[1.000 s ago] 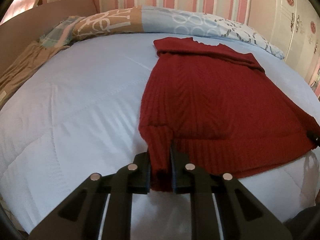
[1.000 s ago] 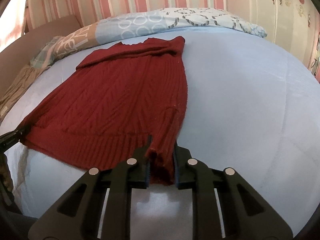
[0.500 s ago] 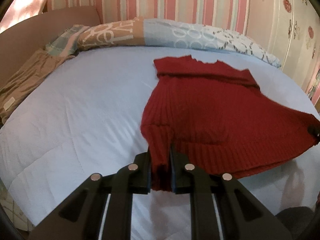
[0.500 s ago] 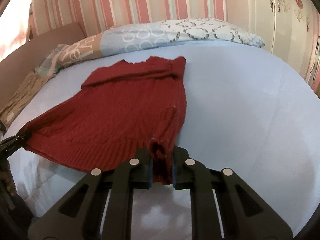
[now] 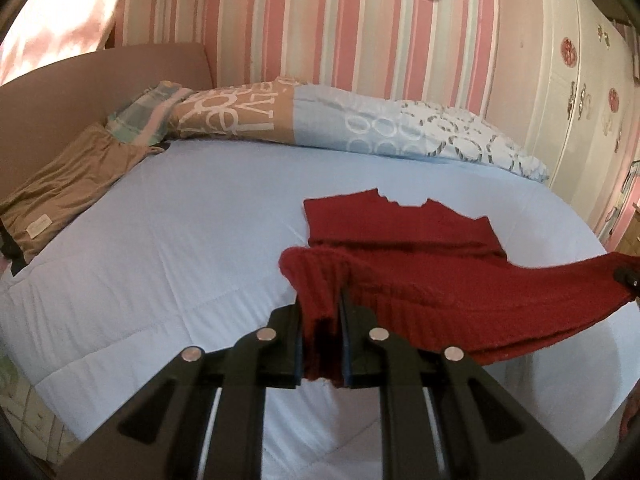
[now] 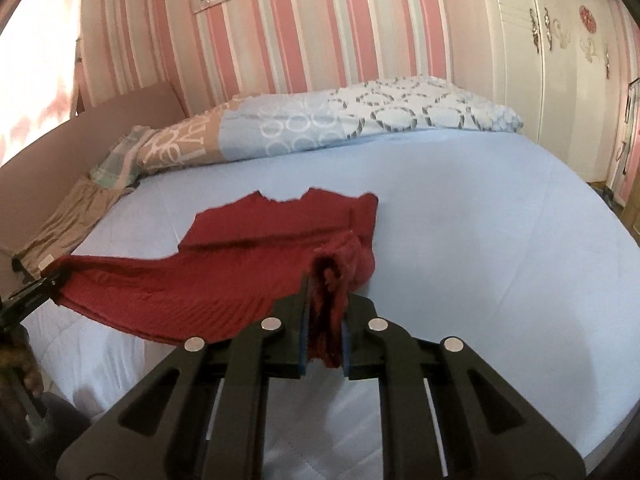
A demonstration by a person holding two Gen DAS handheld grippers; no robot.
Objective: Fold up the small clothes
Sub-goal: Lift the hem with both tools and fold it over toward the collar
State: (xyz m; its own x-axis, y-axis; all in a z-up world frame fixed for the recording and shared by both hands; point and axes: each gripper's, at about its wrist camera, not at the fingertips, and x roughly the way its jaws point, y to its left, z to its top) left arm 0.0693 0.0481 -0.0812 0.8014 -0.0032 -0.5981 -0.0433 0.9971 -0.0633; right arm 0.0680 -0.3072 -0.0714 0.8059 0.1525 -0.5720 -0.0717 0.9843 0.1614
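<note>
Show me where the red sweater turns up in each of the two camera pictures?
Left wrist view: the sweater fills the centre-right, its near corner pinched in the left hand-held gripper.
Right wrist view: the sweater lies centre-left, its other near corner pinched in the right hand-held gripper.
Shared landmark: the patterned pillow beyond the sweater, by the striped wall.

Both grippers raised the near hem of the dark red ribbed knit sweater (image 5: 420,280) off the pale blue quilted bedspread (image 5: 180,248) and carried it toward the far collar.
</note>
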